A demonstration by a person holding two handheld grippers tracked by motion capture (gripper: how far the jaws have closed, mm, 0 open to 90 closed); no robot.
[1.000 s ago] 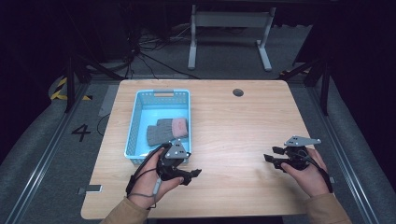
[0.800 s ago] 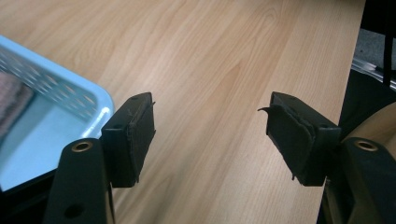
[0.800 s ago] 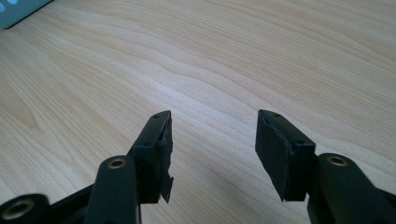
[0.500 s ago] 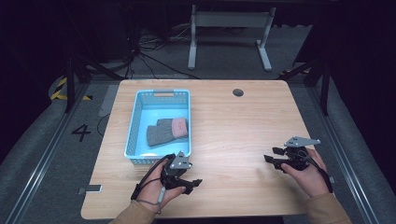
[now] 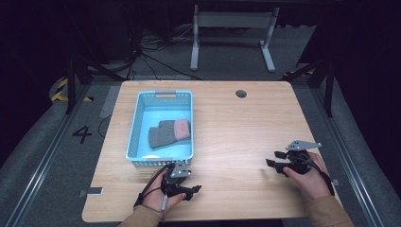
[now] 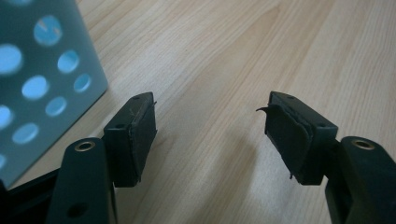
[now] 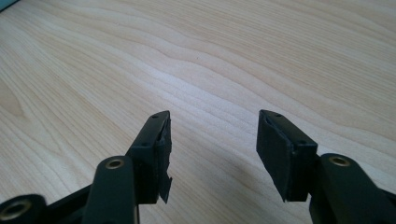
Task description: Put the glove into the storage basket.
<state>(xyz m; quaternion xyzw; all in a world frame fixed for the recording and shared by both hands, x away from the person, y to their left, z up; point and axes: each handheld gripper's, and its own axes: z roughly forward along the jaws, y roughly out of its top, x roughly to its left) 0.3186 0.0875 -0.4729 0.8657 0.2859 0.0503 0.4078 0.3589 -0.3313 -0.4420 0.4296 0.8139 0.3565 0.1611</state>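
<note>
So the knit glove (image 5: 169, 133) is lying flat in the light blue plastic basket (image 5: 137, 124), on the basket floor toward the near right corner. It's mostly grey ribbed wool with a pink cuff end, soft and floppy looking. There's a pale patch near the basket's front wall too, but I can't tell what it is. The basket has walls perforated with round holes, which you can see up close and blurry in the left gripper view (image 6: 42, 79). What's changed: a second ago the left gripper (image 5: 182, 185) was up over the front rim of the basket, and now it has pulled back toward the person and dropped down to the counter (image 5: 236, 137), just in front of the basket's near wall. Its jaws are spread apart with nothing between them, just bare wood grain. To me that reads like the glove has been dropped off and this hand is done with it. The right gripper (image 5: 280, 161) sits well apart on the right side of the counter, same spot as before, jaws also apart and empty. The counter is pale wood with wavy grain and a small round cable hole (image 5: 241, 93) near the far edge.
</note>
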